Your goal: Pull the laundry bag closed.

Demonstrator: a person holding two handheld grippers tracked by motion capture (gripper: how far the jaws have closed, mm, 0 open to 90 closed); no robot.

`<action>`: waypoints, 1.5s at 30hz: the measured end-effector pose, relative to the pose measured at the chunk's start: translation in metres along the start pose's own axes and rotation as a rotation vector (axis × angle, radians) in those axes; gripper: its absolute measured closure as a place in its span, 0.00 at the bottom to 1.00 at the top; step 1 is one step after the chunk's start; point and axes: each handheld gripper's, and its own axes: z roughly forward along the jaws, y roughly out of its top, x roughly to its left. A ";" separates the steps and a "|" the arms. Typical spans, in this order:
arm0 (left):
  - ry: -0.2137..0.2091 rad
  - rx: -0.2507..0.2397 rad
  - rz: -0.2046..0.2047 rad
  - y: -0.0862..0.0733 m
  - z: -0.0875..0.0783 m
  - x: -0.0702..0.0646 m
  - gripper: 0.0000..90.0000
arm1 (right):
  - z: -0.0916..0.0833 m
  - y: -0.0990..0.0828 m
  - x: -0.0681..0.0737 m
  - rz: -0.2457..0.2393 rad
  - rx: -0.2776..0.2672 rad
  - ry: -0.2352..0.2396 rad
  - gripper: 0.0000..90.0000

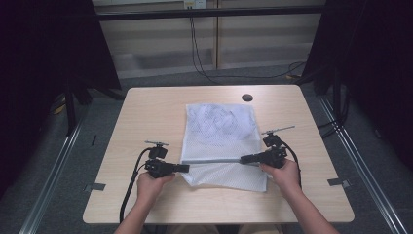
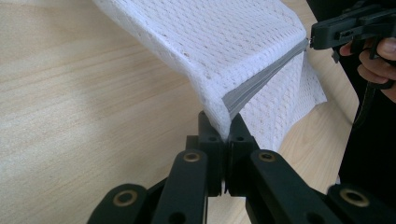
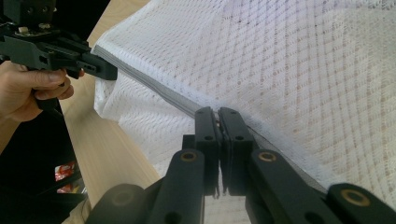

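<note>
A white mesh bag (image 1: pixel 221 131) with a grey zipper strip (image 1: pixel 214 160) lies in the middle of the table. My left gripper (image 1: pixel 185 167) is shut on the zipper's left end, where the mesh bunches between the jaws (image 2: pixel 227 122). My right gripper (image 1: pixel 243 159) is shut on the zipper's right end (image 3: pixel 217 114). The zipper line (image 2: pixel 261 74) is held slightly above the table between both grippers, and the bag's near flap (image 1: pixel 229 176) hangs below it onto the wood. In the left gripper view the right gripper (image 2: pixel 312 38) shows at the upper right; in the right gripper view the left gripper (image 3: pixel 112 72) shows at the upper left.
The light wooden table (image 1: pixel 146 112) has a round black hole (image 1: pixel 247 97) near its far edge. Cables (image 1: pixel 130 183) trail from the left gripper toward the near edge. Dark curtains and metal floor rails flank the table.
</note>
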 end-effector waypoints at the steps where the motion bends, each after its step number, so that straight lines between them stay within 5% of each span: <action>1: 0.003 0.001 0.000 0.000 0.000 0.000 0.98 | 0.000 0.000 0.000 0.000 0.001 0.001 0.97; 45: -0.001 -0.002 -0.015 -0.001 -0.001 -0.001 0.98 | -0.017 -0.003 -0.011 0.013 -0.021 -0.040 0.97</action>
